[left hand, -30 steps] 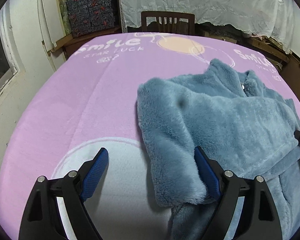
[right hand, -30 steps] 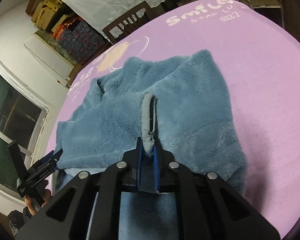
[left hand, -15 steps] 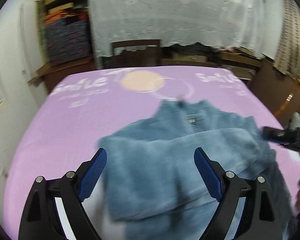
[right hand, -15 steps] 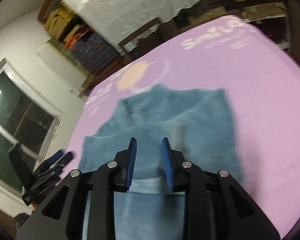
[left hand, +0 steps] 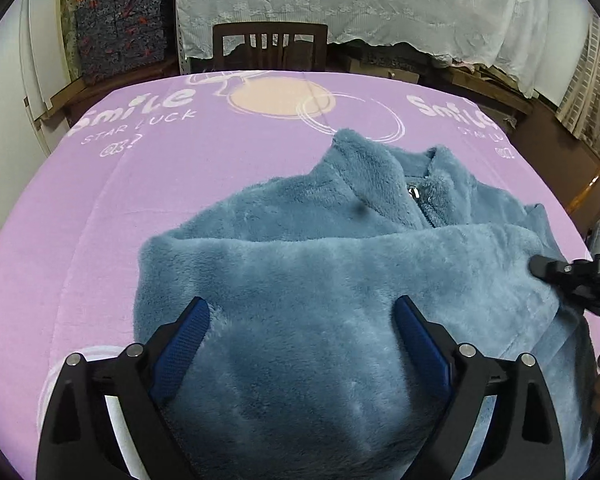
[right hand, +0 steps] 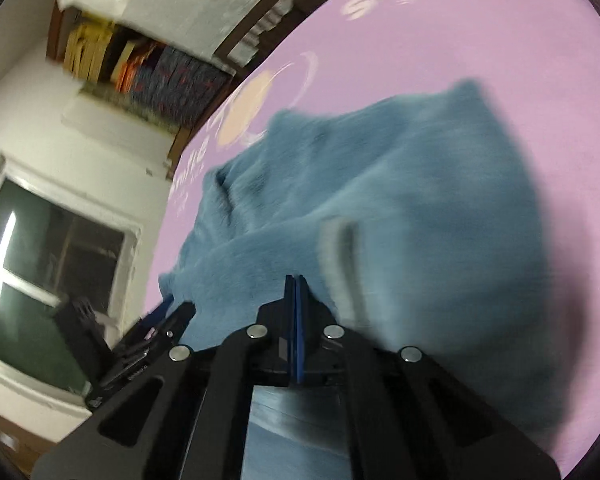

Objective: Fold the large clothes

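Purple "Smile" cloth (left hand: 148, 184) covers the bench; blue fleece jacket (left hand: 300, 272) lies right of centre, collar toward the far chair (left hand: 269, 46).
Left tool (left hand: 300, 344) spread wide above the fleece, earlier over its left edge. Right tool (right hand: 296, 292) pressed together, empty; a second ago it pinched a grey cuff (right hand: 336, 252). Bare cloth left and beyond.

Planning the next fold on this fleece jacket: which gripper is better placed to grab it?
Left, likely. The left gripper hangs open directly over the blue fleece jacket, fabric between its fingers. The right gripper is shut, apparently empty, at the jacket's edge, and must reopen first.
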Available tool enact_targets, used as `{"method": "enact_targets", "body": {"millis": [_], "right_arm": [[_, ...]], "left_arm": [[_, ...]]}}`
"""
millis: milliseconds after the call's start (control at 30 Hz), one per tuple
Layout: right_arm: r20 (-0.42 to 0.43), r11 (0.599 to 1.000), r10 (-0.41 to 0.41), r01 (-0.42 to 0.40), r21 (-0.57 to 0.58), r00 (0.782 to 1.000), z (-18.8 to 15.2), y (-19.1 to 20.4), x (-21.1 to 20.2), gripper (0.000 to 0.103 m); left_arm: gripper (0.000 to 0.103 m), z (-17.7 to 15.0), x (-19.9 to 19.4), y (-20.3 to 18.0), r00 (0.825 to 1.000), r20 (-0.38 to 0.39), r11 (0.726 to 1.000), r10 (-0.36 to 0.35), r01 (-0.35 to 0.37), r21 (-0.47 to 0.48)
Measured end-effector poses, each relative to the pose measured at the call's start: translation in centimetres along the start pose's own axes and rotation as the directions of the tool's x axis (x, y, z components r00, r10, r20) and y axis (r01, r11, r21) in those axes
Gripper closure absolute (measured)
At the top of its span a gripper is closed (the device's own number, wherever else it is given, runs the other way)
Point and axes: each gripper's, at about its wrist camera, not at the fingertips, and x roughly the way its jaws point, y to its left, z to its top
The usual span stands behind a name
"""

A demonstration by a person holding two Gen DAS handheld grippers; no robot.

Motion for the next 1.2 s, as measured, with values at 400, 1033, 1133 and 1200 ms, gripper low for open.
{"method": "enact_targets", "body": {"millis": [400, 1033, 1133, 1200], "right_arm": [[0.156, 0.980, -0.151, 0.168, -0.107, 0.976, -5.9, 0.5, -11.2, 0.073], [0.042, 0.978, -0.152, 0.156, -0.136, 0.988, -17.0, -1.3, -14.1, 0.067], [0.063, 0.977, -0.154, 0.161, -0.138, 0.986, -18.8, -1.3, -15.5, 0.066], [0.067, 0.978, -0.156, 0.163, -0.133, 0.986, -19.7, -1.3, -16.2, 0.053]], "left_arm": [[0.009, -5.7, -10.1, 2.1, 0.998, 0.056, 1.000, 0.009, -0.008, -0.012], [0.010, -16.7, -12.3, 0.4, 0.995, -0.075, 0.997, -0.070, 0.072, 0.019], [0.010, -17.8, -13.5, 0.8, 0.988, -0.079, 0.992, -0.130, 0.129, -0.011], [0.011, -18.7, -14.3, 0.8, 0.983, -0.081, 0.987, -0.162, 0.161, -0.020]]}}
